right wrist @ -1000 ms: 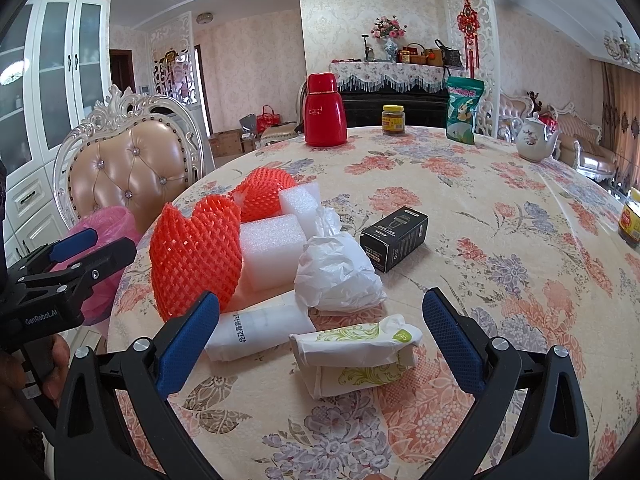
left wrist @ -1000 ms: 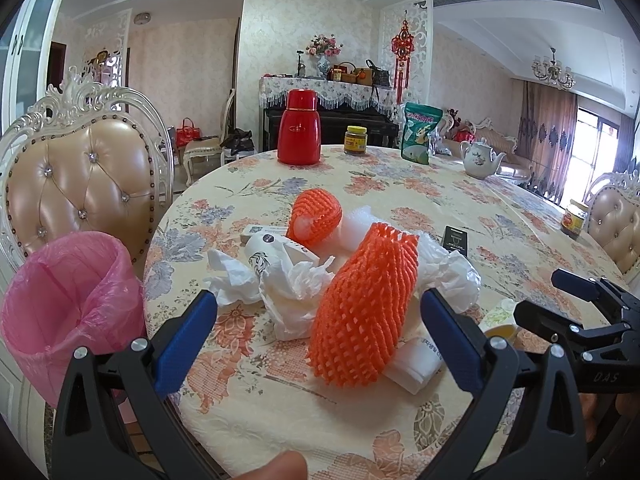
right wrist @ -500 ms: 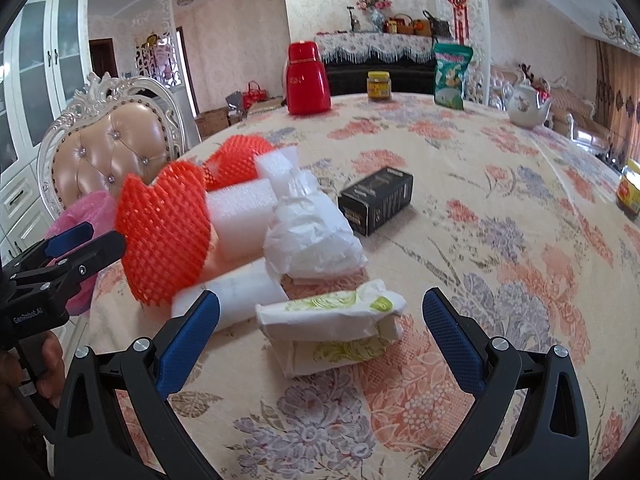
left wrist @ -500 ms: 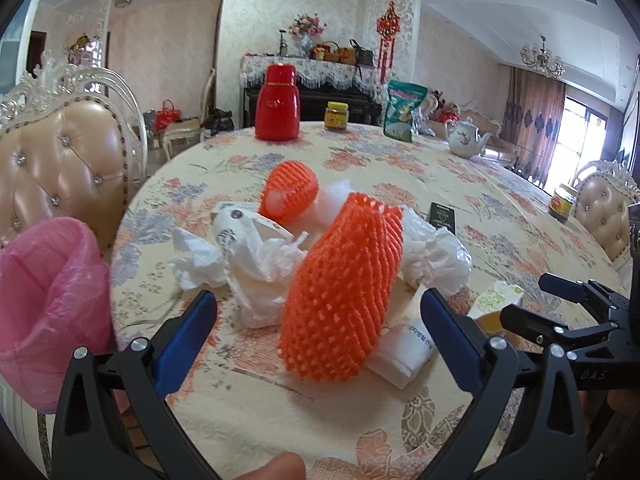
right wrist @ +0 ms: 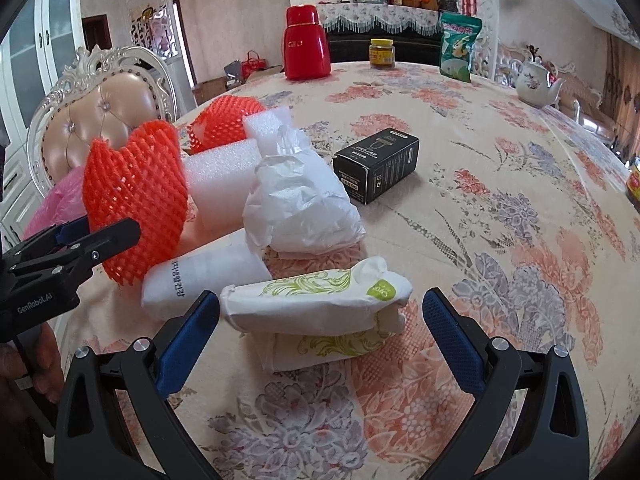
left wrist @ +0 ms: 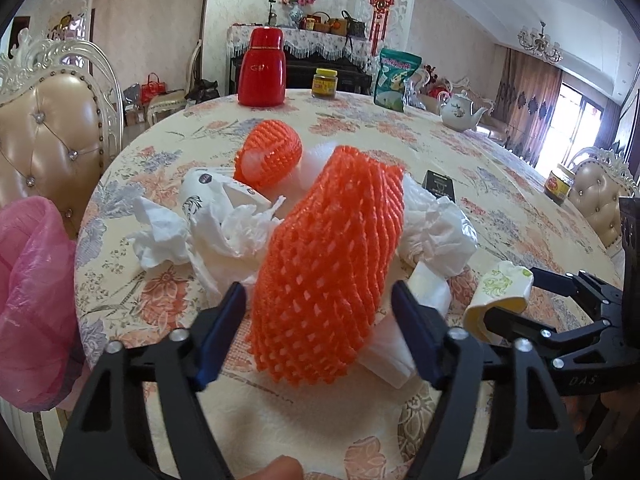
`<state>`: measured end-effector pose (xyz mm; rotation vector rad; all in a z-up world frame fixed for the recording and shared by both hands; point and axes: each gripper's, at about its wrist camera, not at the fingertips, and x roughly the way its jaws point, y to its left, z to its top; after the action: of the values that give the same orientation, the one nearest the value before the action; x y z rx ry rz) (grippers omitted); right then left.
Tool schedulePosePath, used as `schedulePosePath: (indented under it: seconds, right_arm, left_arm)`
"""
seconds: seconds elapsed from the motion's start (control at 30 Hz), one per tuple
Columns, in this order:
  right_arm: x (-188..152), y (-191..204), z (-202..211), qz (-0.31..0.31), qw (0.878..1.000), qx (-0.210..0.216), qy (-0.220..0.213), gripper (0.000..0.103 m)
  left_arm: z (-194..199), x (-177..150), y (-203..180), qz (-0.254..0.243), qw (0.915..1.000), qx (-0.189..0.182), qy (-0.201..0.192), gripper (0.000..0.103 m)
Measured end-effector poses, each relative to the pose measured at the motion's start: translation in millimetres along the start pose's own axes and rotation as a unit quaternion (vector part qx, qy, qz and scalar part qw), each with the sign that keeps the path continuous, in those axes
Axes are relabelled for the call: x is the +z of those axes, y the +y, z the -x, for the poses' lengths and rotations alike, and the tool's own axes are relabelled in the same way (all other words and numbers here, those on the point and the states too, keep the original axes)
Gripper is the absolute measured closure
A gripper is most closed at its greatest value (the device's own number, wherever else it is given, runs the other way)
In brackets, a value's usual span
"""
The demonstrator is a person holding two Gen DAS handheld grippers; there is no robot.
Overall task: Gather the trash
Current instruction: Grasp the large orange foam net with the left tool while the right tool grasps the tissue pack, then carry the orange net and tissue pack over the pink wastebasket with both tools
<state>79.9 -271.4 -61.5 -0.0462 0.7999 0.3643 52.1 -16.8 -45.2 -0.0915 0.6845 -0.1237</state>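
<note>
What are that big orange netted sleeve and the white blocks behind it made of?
The orange sleeve looks like soft foam netting, matte, with an open diamond mesh and frayed ends. The white blocks seem to be packing foam: a fine grainy, slightly glistening surface with soft edges. Neither can be confirmed by look alone.

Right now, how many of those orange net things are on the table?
2. The big net lies near the table's edge, between the left tongs, which have just been closing. The small net sits behind it, farther in. More could be hidden under the pile.

Foam net lies on the table, tissues at its left.
</note>
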Motion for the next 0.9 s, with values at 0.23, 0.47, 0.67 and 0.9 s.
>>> schedulePosePath:
  seconds: [0.23,0.47,0.67,0.9]
  right_arm:
    - [4.1,-5.1,-5.4,0.000,1.000,-0.001,0.010,0.025]
    - [4.1,-9.0,1.1,-0.009,1.000,-0.003,0.000,0.025]
    - [10.5,-11.2,17.6,-0.015,1.000,-0.010,-0.026,0.025]
    - [27.9,-7.9,37.3,-0.016,0.998,-0.012,-0.062,0.025]
  left_arm:
    - [-1.6,1.7,0.6,0.001,1.0000,-0.007,0.006,0.064]
    - [5.4,6.2,0.7,-0.001,0.9999,-0.016,-0.005,0.069]
    - [15.5,13.3,0.5,0.001,0.9996,-0.019,-0.023,0.070]
    - [31.7,26.0,8.3,0.010,0.9985,-0.013,-0.051,0.070]
